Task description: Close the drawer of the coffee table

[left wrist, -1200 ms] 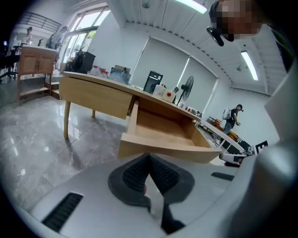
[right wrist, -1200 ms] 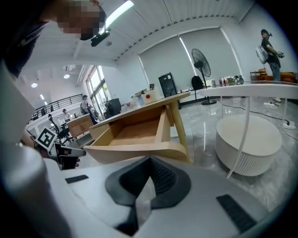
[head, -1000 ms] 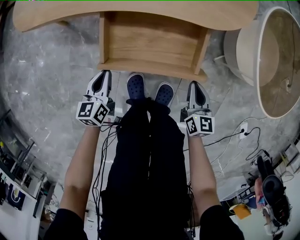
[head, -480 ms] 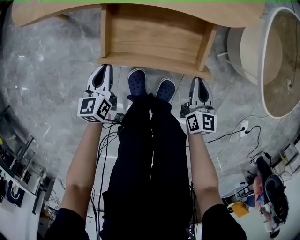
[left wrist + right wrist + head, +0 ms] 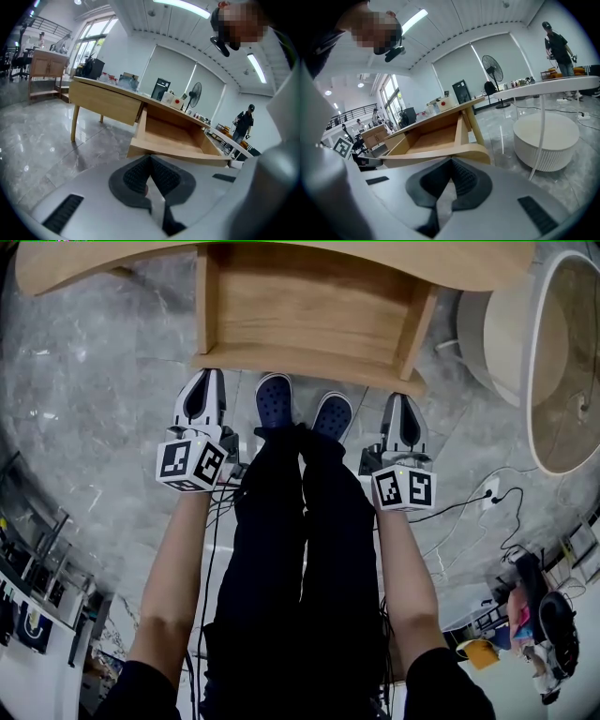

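Observation:
The wooden coffee table [image 5: 281, 251] runs along the top of the head view, and its drawer [image 5: 309, 324] stands pulled out and empty. The drawer's front panel [image 5: 309, 367] faces me. My left gripper [image 5: 203, 381] is shut, its tip just below the panel's left end. My right gripper [image 5: 402, 407] is shut too, just below the panel's right end. I cannot tell if either tip touches the wood. The left gripper view shows the open drawer [image 5: 171, 140] close ahead of the shut left gripper [image 5: 150, 161]. The right gripper view shows the drawer [image 5: 433, 140] just beyond the shut right gripper [image 5: 451, 164].
My blue shoes [image 5: 274, 404] stand on the grey marble floor [image 5: 84, 390] between the grippers, toes near the drawer front. A round white side table [image 5: 553, 352] stands at the right. Cables [image 5: 469, 512] trail on the floor at the right. A person [image 5: 557, 47] stands far off.
Both grippers have moved forward toward the drawer's front panel, from a little way off to right at its lower edge. The drawer is still open.

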A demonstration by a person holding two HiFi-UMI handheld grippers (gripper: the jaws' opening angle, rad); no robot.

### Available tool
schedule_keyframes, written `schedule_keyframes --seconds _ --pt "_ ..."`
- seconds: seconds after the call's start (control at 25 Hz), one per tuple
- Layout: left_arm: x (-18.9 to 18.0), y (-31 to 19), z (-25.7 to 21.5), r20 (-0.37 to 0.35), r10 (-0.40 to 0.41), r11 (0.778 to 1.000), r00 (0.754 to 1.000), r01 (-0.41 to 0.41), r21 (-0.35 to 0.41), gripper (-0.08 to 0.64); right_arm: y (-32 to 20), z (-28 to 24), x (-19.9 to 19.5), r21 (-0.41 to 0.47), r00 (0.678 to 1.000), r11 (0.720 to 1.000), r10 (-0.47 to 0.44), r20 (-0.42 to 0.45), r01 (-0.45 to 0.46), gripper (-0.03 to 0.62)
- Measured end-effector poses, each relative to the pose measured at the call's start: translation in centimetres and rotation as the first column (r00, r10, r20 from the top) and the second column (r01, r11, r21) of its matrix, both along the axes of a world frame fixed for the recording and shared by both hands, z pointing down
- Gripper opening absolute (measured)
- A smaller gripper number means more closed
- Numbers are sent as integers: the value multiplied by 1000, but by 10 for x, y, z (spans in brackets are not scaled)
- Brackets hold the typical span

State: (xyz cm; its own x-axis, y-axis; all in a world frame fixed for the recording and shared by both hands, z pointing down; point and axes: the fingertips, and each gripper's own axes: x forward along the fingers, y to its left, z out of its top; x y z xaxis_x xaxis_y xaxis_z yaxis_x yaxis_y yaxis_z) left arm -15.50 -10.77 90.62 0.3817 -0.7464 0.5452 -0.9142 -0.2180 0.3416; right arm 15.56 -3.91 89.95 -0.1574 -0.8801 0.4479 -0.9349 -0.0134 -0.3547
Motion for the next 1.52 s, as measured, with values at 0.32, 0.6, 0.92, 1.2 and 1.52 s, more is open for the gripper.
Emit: schedule_keyframes --seconds 0.32,0.6,0.92,1.2,1.52 --pt "1 -4 -16 24 60 997 998 -61 46 25 -3 -14 0 23 1000 1000 8 -12 -8 26" --pt "2 -13 -30 12 44 998 999 -44 46 25 -11 -28 2 31 1000 999 -11 -8 11 26" --pt "5 -20 -39 42 69 997 997 -70 13 25 -18 -35 4 -4 1000 1000 -4 -5 4 26" --pt "7 -28 -39 51 82 997 995 -82 -4 25 -26 -35 6 -26 1000 1000 -5 -24 4 26" --pt "8 -42 -37 44 99 995 994 -99 -9 25 -39 -32 7 -43 1000 999 -5 -21 4 26"
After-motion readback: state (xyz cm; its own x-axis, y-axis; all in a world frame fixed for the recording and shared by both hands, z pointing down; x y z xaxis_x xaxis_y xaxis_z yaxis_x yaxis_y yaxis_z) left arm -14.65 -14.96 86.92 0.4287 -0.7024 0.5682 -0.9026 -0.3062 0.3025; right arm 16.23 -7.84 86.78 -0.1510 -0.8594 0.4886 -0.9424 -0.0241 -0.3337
